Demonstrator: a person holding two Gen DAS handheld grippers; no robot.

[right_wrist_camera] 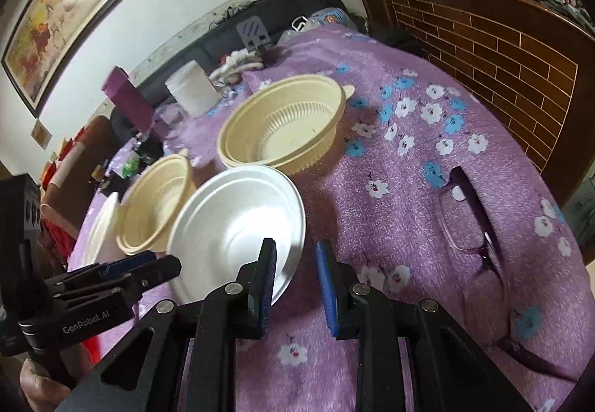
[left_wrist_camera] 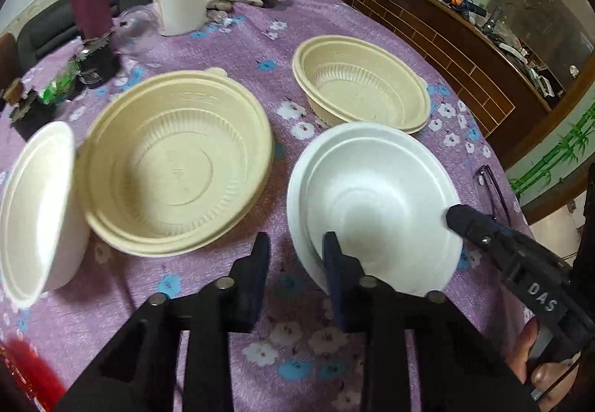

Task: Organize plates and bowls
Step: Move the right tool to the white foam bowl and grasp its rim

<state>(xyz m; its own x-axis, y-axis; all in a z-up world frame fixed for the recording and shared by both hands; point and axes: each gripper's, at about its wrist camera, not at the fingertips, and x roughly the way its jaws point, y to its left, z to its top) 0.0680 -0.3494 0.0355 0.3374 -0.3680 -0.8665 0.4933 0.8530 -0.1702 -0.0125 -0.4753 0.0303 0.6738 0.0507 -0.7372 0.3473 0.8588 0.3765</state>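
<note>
At the desk's [left_wrist_camera: 208, 300] left edge a white foam bowl [left_wrist_camera: 37, 211] stands tilted on its side, its rim right beside a large cream plastic bowl [left_wrist_camera: 178, 166] that sits upright on the purple flowered cloth. Next comes the left tongs [left_wrist_camera: 297, 263], released, with only a narrow gap. Their right pad lies over the left rim of a second white foam bowl [left_wrist_camera: 375, 211], while the left pad hangs over bare cloth, clear of the rim. This bowl rests near the desk's front edge. Behind it, toward the far right edge, sits a smaller cream plastic bowl [left_wrist_camera: 360, 88]. The right tongs [right_wrist_camera: 293, 267] straddle the same foam bowl's right rim, also released. Their left pad is over the bowl and the right pad is apart from it. Purple eyeglasses [right_wrist_camera: 472, 226] lie by the desk's right edge.
</note>
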